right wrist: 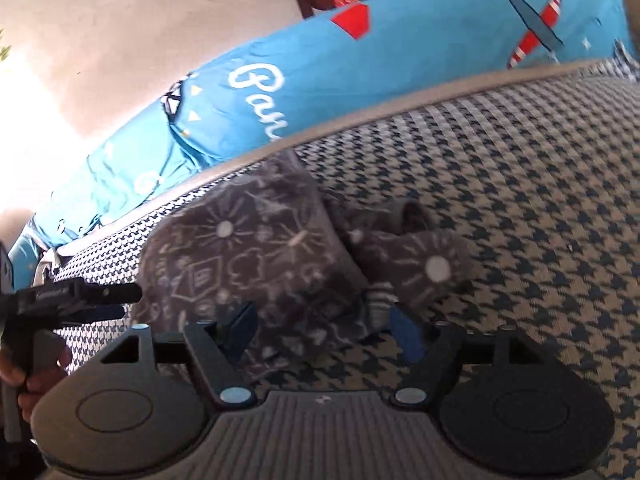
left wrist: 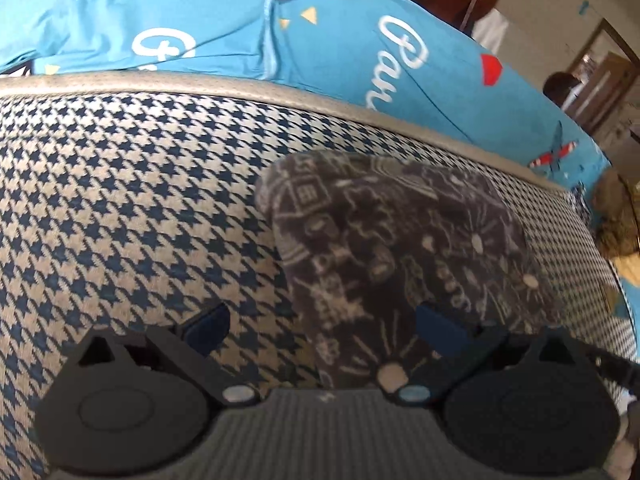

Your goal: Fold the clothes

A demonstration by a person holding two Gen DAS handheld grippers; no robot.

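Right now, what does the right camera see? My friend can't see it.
A small grey garment with white doodles lies crumpled on a checked cushion. The right gripper hangs open just in front of it. A blue sheet lies behind the cushion.

Folded cloth (right wrist: 256, 256): lying on the mat (right wrist: 520, 216)
Sheet (right wrist: 360, 76): lying behind the mat
Left gripper (left wrist: 324, 332): hanging over the cloth edge
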